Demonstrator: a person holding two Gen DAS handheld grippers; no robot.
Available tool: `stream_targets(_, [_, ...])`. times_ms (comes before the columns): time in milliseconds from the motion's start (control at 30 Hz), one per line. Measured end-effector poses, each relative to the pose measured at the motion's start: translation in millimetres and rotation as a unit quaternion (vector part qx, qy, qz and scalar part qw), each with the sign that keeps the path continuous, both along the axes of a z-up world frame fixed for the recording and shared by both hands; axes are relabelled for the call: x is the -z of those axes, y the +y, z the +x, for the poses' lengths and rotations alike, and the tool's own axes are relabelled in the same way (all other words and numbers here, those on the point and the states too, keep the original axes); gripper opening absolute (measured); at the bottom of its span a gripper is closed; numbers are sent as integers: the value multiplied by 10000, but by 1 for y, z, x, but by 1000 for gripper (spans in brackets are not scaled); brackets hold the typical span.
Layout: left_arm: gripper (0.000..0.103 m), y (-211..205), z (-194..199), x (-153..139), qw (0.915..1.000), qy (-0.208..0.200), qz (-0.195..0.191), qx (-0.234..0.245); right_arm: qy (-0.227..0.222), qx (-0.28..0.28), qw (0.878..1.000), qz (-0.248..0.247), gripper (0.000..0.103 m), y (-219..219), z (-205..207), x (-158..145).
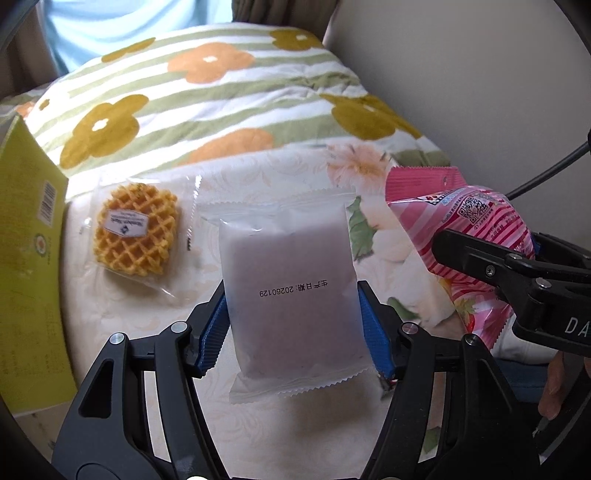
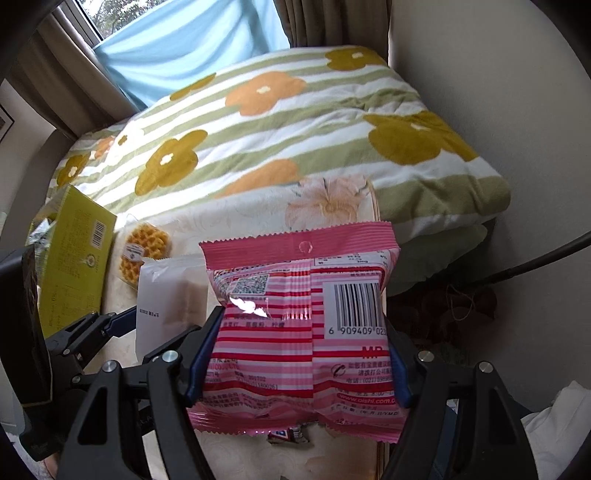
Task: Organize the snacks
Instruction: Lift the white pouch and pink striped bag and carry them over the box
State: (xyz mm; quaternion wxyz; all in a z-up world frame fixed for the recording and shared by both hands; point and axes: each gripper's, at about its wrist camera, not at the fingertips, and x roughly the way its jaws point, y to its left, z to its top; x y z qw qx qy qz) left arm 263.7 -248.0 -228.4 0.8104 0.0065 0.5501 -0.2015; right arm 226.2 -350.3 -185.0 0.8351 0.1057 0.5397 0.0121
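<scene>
We find a domestic bedroom. A thick blanket (image 2: 280,122) with green stripes and orange and mustard flowers lies folded on a bed (image 2: 236,225) covered in cream floral cloth. Behind it hang brown curtains (image 2: 325,22) and a pale blue drape (image 2: 192,44) at a window (image 2: 107,14). A plain wall (image 2: 480,66) stands close on one side. Packaged snacks, among them a wrapped waffle (image 1: 135,230), rest on the bedding.
</scene>
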Motion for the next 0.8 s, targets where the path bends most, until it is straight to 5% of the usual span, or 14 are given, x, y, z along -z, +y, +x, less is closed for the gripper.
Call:
stream_targets(500, [61, 109, -29, -149, 9865, -1153, -447, -1071, -1150, -660, 9910, 187, 70, 52, -22, -95])
stream_targets(800, [61, 227, -32, -177, 9781, -1301, -561, -1523, -1514, -1170, 9812, 235, 70, 145, -3, -123])
